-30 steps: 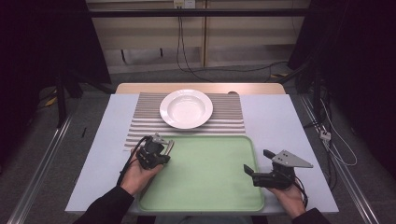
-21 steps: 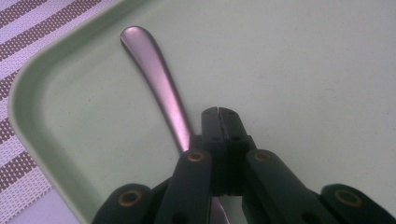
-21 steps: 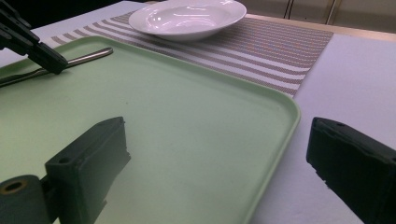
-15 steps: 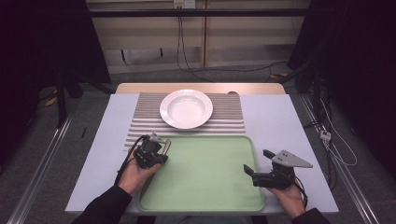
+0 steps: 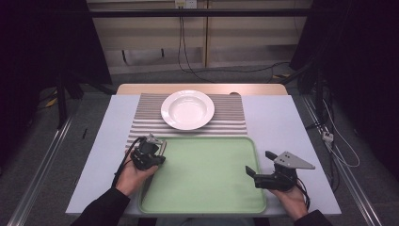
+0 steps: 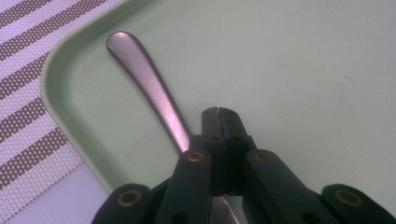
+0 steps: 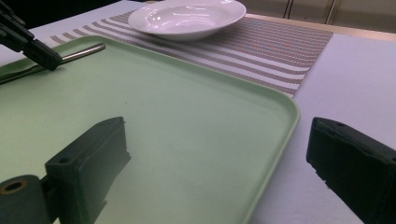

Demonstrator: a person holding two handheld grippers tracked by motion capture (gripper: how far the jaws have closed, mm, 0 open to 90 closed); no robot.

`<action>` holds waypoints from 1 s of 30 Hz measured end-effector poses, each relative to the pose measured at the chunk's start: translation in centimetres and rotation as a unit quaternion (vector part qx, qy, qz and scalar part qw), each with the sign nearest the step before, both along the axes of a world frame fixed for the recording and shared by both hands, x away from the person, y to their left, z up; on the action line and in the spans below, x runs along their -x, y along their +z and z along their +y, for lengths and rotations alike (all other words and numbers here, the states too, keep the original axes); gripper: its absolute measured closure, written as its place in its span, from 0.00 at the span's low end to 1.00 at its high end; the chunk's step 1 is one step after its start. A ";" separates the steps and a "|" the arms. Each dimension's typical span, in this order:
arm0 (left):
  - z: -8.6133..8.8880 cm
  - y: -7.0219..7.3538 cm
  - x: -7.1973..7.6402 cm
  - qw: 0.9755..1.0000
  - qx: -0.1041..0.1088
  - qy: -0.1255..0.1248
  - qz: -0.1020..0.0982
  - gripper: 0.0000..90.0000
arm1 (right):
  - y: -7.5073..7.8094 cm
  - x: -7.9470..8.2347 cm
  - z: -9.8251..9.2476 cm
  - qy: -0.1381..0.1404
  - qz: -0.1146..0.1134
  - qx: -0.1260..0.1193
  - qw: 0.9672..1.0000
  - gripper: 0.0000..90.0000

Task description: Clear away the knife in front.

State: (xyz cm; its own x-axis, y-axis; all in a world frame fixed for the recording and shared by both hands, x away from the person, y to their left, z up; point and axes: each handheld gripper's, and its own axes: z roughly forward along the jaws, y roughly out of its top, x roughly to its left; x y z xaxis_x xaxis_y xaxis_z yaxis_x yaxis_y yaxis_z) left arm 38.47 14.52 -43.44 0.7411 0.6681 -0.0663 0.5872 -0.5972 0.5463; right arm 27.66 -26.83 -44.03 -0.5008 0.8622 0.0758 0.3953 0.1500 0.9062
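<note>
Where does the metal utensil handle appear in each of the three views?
High view: the metal utensil handle is at the green tray's far left corner, mostly hidden beside the left tool.
Left gripper view: handle runs from upper left down to the shut jaws.
Right gripper view: handle at upper left.
Shared landmark: the tray's corner.

No readable text, label, brand, number or sign anywhere. Plate (image 5: 187,109) plain white, unmarked. Tray (image 5: 244,200) plain green, no print. Striped mat (image 5: 230,120) pattern only, no lettering. Spoon handle (image 6: 144,77) bare metal, no stamp legible. Counter (image 5: 277,127) surface blank.
</note>
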 end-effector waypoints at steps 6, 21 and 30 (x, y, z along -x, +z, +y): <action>0.2 0.0 0.1 1.000 -0.004 0.003 -0.004 1.00 | 0.0 0.0 0.0 0.000 0.000 0.000 1.000 0.06; 1.1 0.0 0.1 1.000 0.000 0.010 -0.002 1.00 | 0.0 0.0 0.1 0.001 0.000 0.003 1.000 0.06; 1.5 0.0 0.2 1.000 0.005 0.018 0.002 1.00 | 0.0 0.0 0.1 0.000 0.001 0.002 1.000 0.06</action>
State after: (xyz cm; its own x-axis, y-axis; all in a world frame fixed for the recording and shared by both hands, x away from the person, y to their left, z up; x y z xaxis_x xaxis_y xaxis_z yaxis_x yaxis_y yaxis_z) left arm 38.26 15.97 -43.48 0.7158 0.6942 -0.0757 0.6108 -0.5699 0.5497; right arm 27.68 -26.78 -44.03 -0.5010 0.8624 0.0726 0.3971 0.1545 0.9047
